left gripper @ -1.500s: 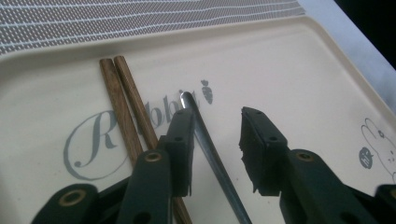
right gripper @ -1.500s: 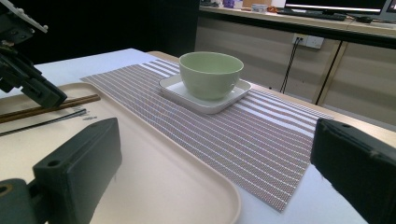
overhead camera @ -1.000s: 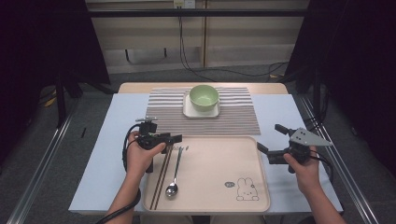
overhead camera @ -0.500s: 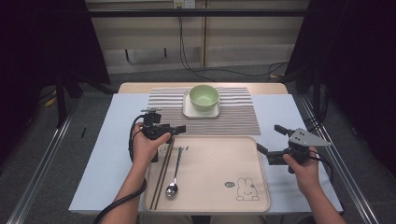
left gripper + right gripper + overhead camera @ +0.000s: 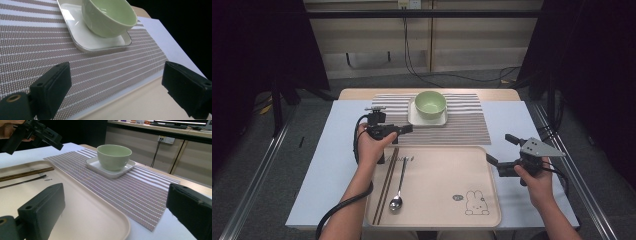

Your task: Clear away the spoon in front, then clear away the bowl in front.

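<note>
While jaws just opened, left gripper (image 5: 404, 129) w/ nothing between.

Left tongs (image 5: 404, 129): black body, thick black cable. Right tongs (image 5: 499, 155): black, grey three-cornered plate on top. Forearms bare, no sleeves.

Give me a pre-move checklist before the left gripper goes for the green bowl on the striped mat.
1. Left gripper open and empty: ok; its jaws have just been opening, nothing between them.
2. Green bowl upright on the white dish: ok.
3. Path across the striped mat to the bowl free: ok.
4. Chopsticks and spoon lying on the tray, out of the way: ok.
5. Right gripper open, off to the tray's right edge: ok.
6. Bowl empty: cannot tell for sure; nothing shows inside.
</note>
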The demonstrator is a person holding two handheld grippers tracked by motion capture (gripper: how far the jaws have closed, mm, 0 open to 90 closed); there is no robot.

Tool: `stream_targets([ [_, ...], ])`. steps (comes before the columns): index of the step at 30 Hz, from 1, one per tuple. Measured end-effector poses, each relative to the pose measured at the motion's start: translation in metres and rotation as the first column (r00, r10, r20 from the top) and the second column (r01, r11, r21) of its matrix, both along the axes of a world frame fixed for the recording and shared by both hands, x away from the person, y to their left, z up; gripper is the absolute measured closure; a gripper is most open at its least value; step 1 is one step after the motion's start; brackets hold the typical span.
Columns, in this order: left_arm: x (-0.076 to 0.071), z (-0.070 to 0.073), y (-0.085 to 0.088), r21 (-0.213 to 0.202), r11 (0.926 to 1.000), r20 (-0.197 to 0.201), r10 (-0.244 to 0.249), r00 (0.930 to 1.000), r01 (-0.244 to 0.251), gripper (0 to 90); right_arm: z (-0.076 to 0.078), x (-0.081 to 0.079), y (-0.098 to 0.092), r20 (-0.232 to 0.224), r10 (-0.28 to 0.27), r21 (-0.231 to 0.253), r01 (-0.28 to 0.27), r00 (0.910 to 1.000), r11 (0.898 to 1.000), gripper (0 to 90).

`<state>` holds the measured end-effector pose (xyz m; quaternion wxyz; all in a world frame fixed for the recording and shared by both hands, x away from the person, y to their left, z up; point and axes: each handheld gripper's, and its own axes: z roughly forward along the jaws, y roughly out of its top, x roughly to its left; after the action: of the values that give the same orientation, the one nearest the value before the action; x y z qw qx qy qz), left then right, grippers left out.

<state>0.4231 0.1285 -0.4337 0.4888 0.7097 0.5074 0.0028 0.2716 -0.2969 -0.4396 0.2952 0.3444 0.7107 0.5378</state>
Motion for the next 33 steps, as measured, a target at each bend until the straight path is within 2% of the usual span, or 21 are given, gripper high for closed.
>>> stream_targets([
  [1,0.001,0.001,-0.002,-0.011,0.9998,-0.001,0.019,0.9998,-0.019,8.5,0.0,0.0,0.0,0.001,0.002,-0.003,-0.002,1.0,1.0,1.8],
  [2,0.003,0.002,-0.001,0.008,0.9999,0.003,0.005,1.0,-0.005,8.3,0.0,0.0,0.0,0.003,0.005,0.001,-0.005,1.0,1.0,1.8],
  [3,0.004,0.003,-0.002,-0.006,0.9998,0.008,0.021,0.9997,-0.021,8.0,0.0,0.0,0.0,0.002,0.003,-0.003,-0.003,1.0,1.0,1.8],
  [6,0.007,0.007,-0.004,-0.001,1.0,0.015,0.009,0.9999,-0.009,8.0,0.0,-0.001,-0.001,0.0,0.011,-0.004,-0.011,0.9999,1.0,1.8],
  [8,0.009,0.009,-0.006,-0.01,0.9997,0.018,0.022,0.9996,-0.022,8.0,0.0,-0.001,-0.001,-0.001,0.008,-0.003,-0.008,1.0,1.0,1.8],
  [9,0.011,0.01,-0.006,0.003,0.9999,0.024,0.012,0.9997,-0.012,8.0,0.0,-0.001,0.0,0.001,0.008,-0.004,-0.008,1.0,1.0,1.8],
  [10,0.012,0.011,-0.008,-0.015,0.9996,0.021,0.022,0.9995,-0.022,7.9,0.0,-0.001,-0.001,0.0,0.011,-0.004,-0.011,0.9999,1.0,1.8],
  [11,0.013,0.012,-0.007,-0.001,0.9999,0.026,0.014,0.9996,-0.014,7.9,0.0,-0.001,-0.001,0.002,0.008,-0.007,-0.008,1.0,1.0,1.8],
  [13,0.014,0.013,-0.009,-0.013,0.9995,0.025,0.028,0.9993,-0.027,7.8,0.0,-0.002,0.0,-0.004,0.009,0.0,-0.009,0.9999,1.0,1.8],
  [14,0.015,0.014,-0.008,-0.003,0.9999,0.03,0.015,0.9994,-0.015,7.7,0.0,-0.002,0.0,-0.003,0.006,0.001,-0.006,1.0,1.0,1.8],
  [16,0.016,0.015,-0.009,-0.017,0.9994,0.027,0.03,0.9992,-0.029,7.6,0.0,-0.002,0.0,-0.001,0.007,0.001,-0.007,1.0,1.0,1.8],
  [17,0.017,0.016,-0.009,-0.002,0.9998,0.028,0.022,0.9994,-0.021,7.7,0.0,-0.002,0.0,0.003,0.008,-0.003,-0.008,1.0,1.0,1.8],
  [19,0.019,0.016,-0.01,-0.013,0.9993,0.032,0.037,0.9988,-0.036,7.7,0.0,-0.002,0.0,0.001,0.008,0.0,-0.008,1.0,1.0,1.8],
  [21,0.02,0.018,-0.009,-0.003,0.9995,0.031,0.032,0.999,-0.032,7.6,0.0,-0.002,0.0,-0.001,0.008,-0.004,-0.008,1.0,1.0,1.8],
  [33,0.028,0.02,-0.012,-0.015,0.9981,0.024,0.06,0.9979,-0.06,7.5,0.0,-0.002,0.0,0.001,0.012,-0.003,-0.012,0.9999,1.0,1.8],
])
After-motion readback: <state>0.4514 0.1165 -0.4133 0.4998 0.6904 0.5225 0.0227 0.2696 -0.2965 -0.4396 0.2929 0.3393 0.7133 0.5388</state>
